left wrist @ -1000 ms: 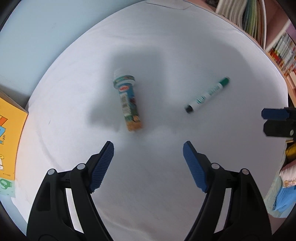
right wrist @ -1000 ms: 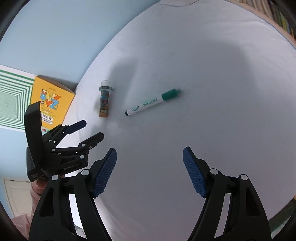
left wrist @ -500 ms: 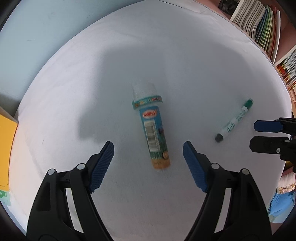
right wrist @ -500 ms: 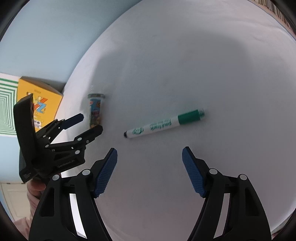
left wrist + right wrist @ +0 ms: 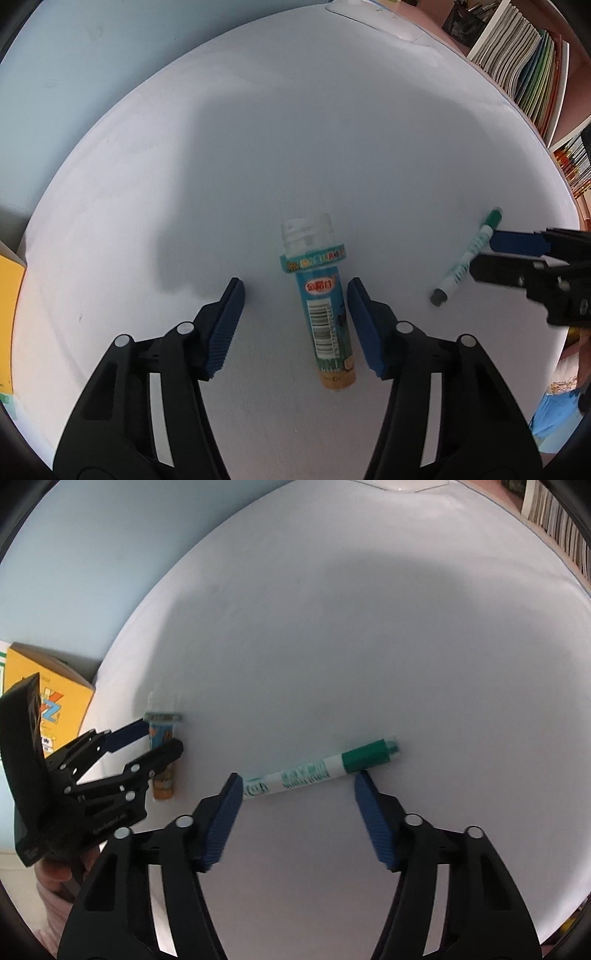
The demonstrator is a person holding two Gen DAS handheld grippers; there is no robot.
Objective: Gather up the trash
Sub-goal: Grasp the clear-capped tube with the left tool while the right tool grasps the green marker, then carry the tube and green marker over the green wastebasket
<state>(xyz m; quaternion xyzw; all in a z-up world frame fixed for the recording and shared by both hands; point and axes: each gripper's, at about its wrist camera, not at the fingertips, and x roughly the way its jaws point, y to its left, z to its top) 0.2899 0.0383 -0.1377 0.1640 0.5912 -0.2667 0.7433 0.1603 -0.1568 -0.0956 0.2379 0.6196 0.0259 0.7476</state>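
Left tool (image 5: 295, 291) is closing around the small bottle (image 5: 325, 314) lying on the white counter (image 5: 295, 147), pads not yet touching; right tool (image 5: 299, 786) closes astride the green marker (image 5: 317, 768), also untouched.

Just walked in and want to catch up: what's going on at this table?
A person is clearing a white round table with two handheld grippers. The left gripper is closing around a small lying bottle; the right gripper is closing around a green marker. Neither is gripped or lifted yet.
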